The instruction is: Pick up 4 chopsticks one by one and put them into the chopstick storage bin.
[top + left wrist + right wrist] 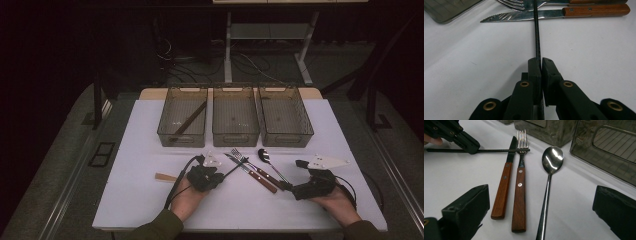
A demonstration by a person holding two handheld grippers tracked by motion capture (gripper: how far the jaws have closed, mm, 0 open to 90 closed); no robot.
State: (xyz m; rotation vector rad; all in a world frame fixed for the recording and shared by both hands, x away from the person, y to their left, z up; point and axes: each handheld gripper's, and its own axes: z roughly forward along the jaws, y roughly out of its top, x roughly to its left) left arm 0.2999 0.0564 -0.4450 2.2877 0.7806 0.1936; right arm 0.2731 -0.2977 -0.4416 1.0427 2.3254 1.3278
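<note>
Tongs clamping rod, cutlery untouched

Left tongs [541,62] are pinching a thin black stiff rod [537,37] near mid-length, its tip crossing the fork [520,177] on the white table [150,200]. Likely light, slippery. Right tongs [541,202] are gaping, released.

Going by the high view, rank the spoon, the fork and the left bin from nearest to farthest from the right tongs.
1. Spoon, just left of the right tongs, handle running toward them.
2. Fork, farther left, beside the knife.
3. Left bin, at the far left of the row.
</note>
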